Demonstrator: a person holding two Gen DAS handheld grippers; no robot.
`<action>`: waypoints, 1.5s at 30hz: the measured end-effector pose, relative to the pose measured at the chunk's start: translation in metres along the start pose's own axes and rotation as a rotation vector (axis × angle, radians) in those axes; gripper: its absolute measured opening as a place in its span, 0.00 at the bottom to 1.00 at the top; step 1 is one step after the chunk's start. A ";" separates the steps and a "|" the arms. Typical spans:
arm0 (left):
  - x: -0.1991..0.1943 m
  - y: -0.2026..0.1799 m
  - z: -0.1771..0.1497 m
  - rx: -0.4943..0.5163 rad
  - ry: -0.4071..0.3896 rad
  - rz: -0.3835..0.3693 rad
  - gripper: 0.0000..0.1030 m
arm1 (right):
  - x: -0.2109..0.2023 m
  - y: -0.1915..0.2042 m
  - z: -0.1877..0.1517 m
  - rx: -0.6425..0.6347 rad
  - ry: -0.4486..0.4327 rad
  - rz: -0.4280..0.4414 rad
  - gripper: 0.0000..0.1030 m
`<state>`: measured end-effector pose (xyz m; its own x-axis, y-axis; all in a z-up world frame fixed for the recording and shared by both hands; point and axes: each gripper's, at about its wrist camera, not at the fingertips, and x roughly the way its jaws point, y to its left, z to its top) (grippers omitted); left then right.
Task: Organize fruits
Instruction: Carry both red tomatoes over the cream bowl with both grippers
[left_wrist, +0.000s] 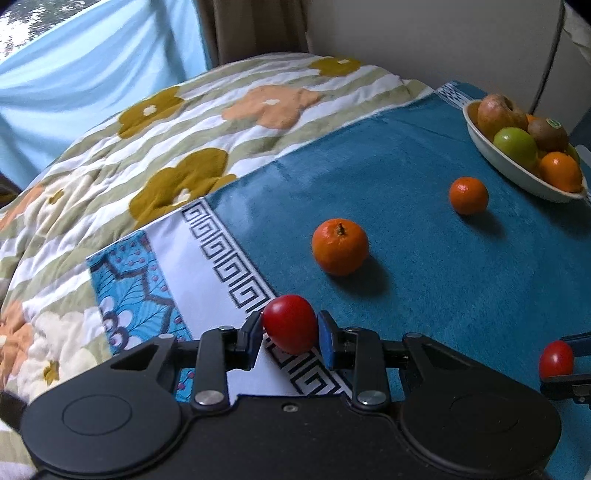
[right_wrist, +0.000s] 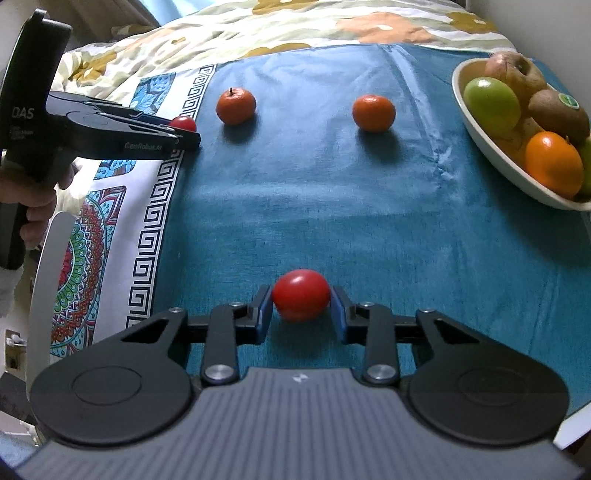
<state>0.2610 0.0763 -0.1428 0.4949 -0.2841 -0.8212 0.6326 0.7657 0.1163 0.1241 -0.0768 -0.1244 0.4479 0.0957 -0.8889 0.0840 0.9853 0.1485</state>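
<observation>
Right up close, the right gripper (right_wrist: 301, 308) has its blue pads pressed on either side of a small red tomato (right_wrist: 301, 294), clamped tight at six o'clock on the blue cloth (right_wrist: 332, 206). Over in its own view, the left gripper (left_wrist: 290, 334) has a second red tomato (left_wrist: 290, 323) pinched between its pads, sitting over the cloth's key-pattern border (left_wrist: 229, 266). From the right wrist view, that left gripper shows at nine o'clock, a hand (right_wrist: 33, 195) wrapped round its handle.

Two oranges lie loose on the cloth, well apart: the stalked orange (right_wrist: 236, 102) at eleven o'clock, the other orange (right_wrist: 373, 112) at one o'clock. At two o'clock sits the white bowl (right_wrist: 480, 133), holding a green apple (right_wrist: 491, 101), a kiwi (right_wrist: 559, 110), a brownish apple (right_wrist: 517, 72) and another orange fruit (right_wrist: 552, 162). A flowered quilt (left_wrist: 184, 140) spreads beyond the cloth at twelve.
</observation>
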 end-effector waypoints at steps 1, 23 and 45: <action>-0.003 0.001 -0.001 -0.011 -0.005 0.009 0.34 | -0.001 0.000 0.000 -0.005 -0.003 0.006 0.47; -0.108 -0.013 -0.048 -0.251 -0.041 0.218 0.34 | -0.056 -0.017 0.009 -0.093 -0.122 0.057 0.47; -0.154 -0.147 -0.023 -0.488 -0.082 0.372 0.34 | -0.109 -0.147 0.026 -0.193 -0.211 0.127 0.47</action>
<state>0.0777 0.0212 -0.0462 0.6866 0.0242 -0.7267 0.0729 0.9921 0.1019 0.0863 -0.2356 -0.0380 0.6205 0.2081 -0.7561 -0.1459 0.9779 0.1494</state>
